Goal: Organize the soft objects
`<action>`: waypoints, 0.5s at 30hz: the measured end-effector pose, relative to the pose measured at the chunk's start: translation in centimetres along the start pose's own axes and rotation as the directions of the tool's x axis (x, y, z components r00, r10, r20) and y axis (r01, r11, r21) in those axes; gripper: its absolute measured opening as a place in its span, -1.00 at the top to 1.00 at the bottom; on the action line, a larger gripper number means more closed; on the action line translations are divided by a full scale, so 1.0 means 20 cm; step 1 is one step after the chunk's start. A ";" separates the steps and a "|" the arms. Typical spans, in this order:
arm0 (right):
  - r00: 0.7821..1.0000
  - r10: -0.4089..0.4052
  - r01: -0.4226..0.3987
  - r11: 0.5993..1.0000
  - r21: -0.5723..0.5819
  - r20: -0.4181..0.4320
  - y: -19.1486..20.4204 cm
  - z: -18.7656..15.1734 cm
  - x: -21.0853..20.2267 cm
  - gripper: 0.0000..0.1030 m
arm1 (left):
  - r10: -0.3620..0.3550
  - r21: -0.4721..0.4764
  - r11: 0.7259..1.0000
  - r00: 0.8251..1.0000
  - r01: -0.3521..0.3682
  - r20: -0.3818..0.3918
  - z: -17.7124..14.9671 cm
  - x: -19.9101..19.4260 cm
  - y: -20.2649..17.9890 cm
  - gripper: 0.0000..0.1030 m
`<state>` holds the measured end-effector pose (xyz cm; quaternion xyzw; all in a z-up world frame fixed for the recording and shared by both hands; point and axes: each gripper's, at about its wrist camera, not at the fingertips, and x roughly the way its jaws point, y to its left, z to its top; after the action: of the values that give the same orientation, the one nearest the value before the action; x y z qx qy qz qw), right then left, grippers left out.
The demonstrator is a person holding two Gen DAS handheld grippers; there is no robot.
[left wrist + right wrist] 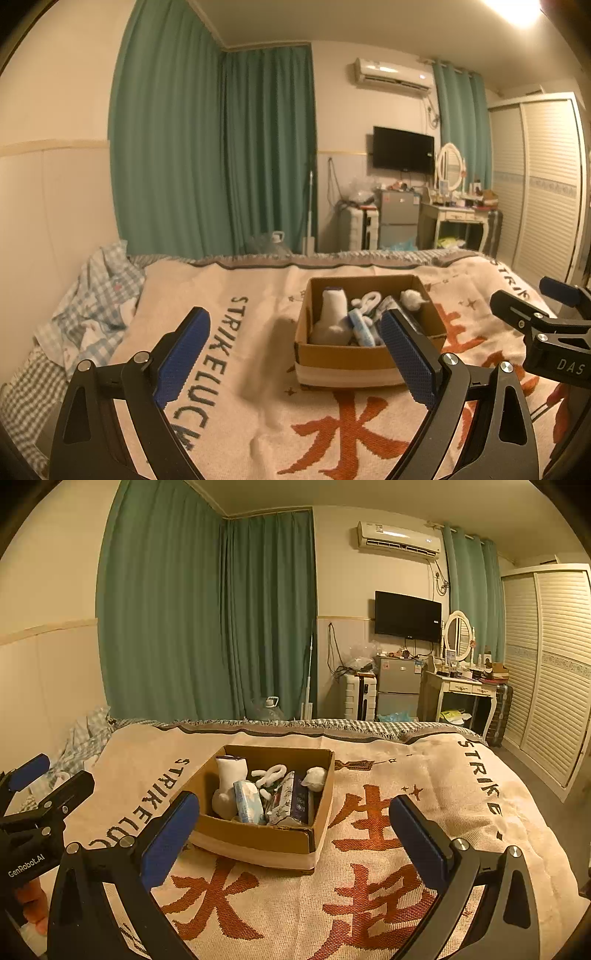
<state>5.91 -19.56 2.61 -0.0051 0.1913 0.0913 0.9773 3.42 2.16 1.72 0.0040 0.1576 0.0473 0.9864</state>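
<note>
An open cardboard box (343,356) (255,838) sits on the bed's printed blanket. Inside it lie a white plush toy (332,314) (229,779), a blue tissue pack (364,328) (249,801), a white looped soft item (271,773), a white fluffy ball (412,299) (316,777) and a dark packet (301,801). My left gripper (295,354) is open and empty, just in front of the box. My right gripper (295,842) is open and empty, in front of the box and a little right of it. Each gripper shows at the edge of the other's view.
The beige blanket (369,849) with orange characters covers the bed. A crumpled checked cloth (96,306) lies at the left edge by the wall. Beyond the bed stand green curtains, a small fridge (399,686), a dressing table (465,694) and a wardrobe (546,672).
</note>
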 end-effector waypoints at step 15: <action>1.000 -0.002 0.002 1.000 0.003 -0.003 -0.01 0.00 0.01 -1.00 | 0.004 -0.004 1.000 1.000 -0.004 -0.006 -0.03 0.00 0.01 -0.85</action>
<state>6.04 -19.75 2.48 -0.0038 0.1931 0.0898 0.9771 3.19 2.34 1.18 0.0024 0.1604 0.0496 0.9858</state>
